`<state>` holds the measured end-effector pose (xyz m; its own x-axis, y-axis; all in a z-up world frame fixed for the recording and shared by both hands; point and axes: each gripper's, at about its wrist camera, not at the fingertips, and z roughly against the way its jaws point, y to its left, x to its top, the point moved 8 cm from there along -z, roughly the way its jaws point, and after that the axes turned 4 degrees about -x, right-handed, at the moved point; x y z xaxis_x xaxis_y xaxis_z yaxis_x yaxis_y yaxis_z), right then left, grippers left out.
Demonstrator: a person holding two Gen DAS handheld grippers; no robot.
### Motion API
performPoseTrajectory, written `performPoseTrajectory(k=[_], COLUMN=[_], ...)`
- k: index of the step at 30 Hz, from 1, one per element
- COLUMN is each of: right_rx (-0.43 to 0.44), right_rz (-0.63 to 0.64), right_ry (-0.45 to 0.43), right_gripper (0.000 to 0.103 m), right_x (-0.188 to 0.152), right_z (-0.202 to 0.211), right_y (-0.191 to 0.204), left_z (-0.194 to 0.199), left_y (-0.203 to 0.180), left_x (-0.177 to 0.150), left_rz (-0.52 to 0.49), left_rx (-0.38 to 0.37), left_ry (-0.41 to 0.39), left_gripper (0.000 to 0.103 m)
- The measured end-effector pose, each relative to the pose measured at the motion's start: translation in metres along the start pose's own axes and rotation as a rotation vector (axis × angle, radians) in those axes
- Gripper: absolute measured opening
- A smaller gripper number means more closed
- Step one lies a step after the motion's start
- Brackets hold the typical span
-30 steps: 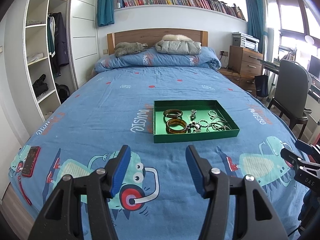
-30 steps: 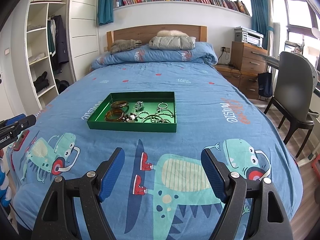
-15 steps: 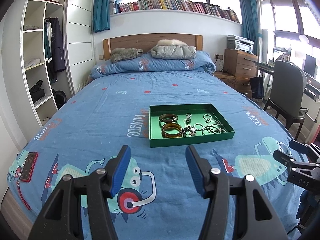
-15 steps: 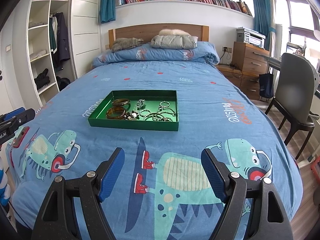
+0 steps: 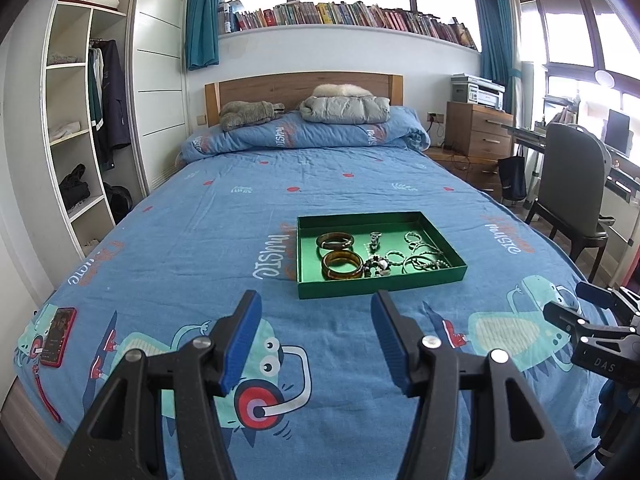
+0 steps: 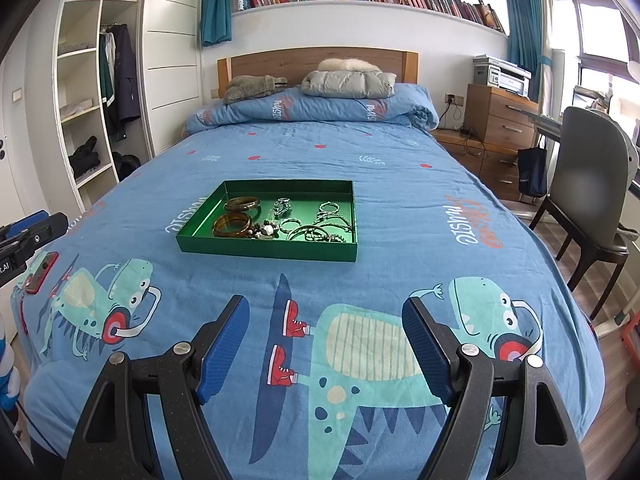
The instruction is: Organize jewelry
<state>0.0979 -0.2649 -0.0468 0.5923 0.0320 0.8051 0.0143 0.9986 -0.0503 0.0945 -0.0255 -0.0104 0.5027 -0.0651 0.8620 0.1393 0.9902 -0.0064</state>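
Both cameras have neared the shallow rectangular green tray (image 5: 380,280) of glossy bangles (image 5: 342,265); both grippers gape empty.

Count of things on the bed

One green tray (image 5: 380,282) holds two brown bangles (image 5: 342,265), several silver rings and bracelets (image 5: 420,258) too tangled to count; one red phone (image 5: 58,336); two tongs, both spread wide.
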Motion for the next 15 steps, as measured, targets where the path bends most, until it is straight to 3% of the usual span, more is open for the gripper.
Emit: performPoseTrajectory(k=[15], right_rx=[-0.005], right_rz=[-0.005], right_ry=[0.001], right_gripper=[0.078], right_x=[-0.0012], right_z=[0.0004], right_y=[-0.0029], left_z=[-0.0009], left_y=[-0.0012], left_x=[-0.0009], left_rz=[0.0], left_rx=[-0.001], left_ry=[0.003], left_gripper=[0.055])
